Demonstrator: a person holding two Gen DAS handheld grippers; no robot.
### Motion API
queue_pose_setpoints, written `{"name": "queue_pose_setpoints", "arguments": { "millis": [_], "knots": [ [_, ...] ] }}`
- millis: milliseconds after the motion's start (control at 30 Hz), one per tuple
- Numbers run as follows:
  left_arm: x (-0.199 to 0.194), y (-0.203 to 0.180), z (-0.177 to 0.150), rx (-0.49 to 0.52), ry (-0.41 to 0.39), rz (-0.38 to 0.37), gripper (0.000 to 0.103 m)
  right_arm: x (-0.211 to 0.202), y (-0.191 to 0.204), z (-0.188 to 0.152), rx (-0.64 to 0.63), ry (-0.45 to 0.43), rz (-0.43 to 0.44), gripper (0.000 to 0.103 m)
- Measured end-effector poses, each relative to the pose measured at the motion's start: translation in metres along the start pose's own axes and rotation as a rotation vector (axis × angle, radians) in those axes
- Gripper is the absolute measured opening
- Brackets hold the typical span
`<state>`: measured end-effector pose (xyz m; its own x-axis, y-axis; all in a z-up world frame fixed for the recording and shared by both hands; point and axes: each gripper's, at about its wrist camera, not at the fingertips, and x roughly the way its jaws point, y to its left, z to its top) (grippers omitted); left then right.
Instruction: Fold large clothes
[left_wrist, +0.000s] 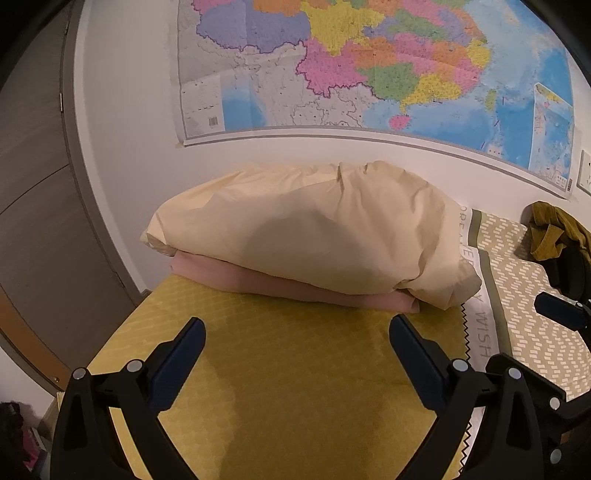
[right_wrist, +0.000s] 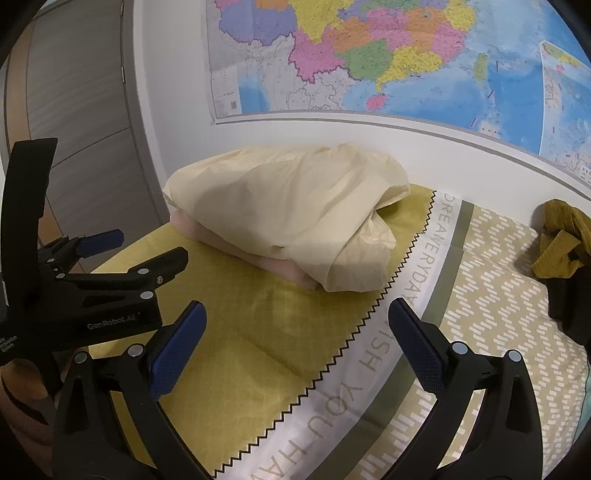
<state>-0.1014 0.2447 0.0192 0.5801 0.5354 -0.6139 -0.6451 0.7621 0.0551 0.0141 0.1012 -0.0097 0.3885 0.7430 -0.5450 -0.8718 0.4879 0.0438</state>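
Note:
A cream garment (left_wrist: 310, 232) lies bunched on top of a folded pink cloth (left_wrist: 295, 286) at the far end of the yellow bed cover (left_wrist: 295, 369). Both show in the right wrist view too, the cream garment (right_wrist: 291, 210) over the pink cloth (right_wrist: 280, 266). My left gripper (left_wrist: 297, 328) is open and empty, just short of the pile. My right gripper (right_wrist: 297, 314) is open and empty, a little to the right of it. The left gripper (right_wrist: 140, 247) shows at the left of the right wrist view.
A mustard and dark heap of clothes (left_wrist: 557, 236) lies at the right on the patterned bedding (left_wrist: 524, 295). A white band with lettering (right_wrist: 373, 354) runs along the yellow cover's zigzag edge. A map (left_wrist: 369, 62) hangs on the wall behind. A door (left_wrist: 33, 184) is at the left.

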Motion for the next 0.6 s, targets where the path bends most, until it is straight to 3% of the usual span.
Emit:
{"name": "queue_pose_setpoints", "arguments": {
  "millis": [600],
  "knots": [
    [-0.0105,-0.0016,-0.0054,0.004,-0.008,0.003,0.096,-0.0082,0.005,-0.0069,0.007,-0.002,0.004,0.097]
  ]
}}
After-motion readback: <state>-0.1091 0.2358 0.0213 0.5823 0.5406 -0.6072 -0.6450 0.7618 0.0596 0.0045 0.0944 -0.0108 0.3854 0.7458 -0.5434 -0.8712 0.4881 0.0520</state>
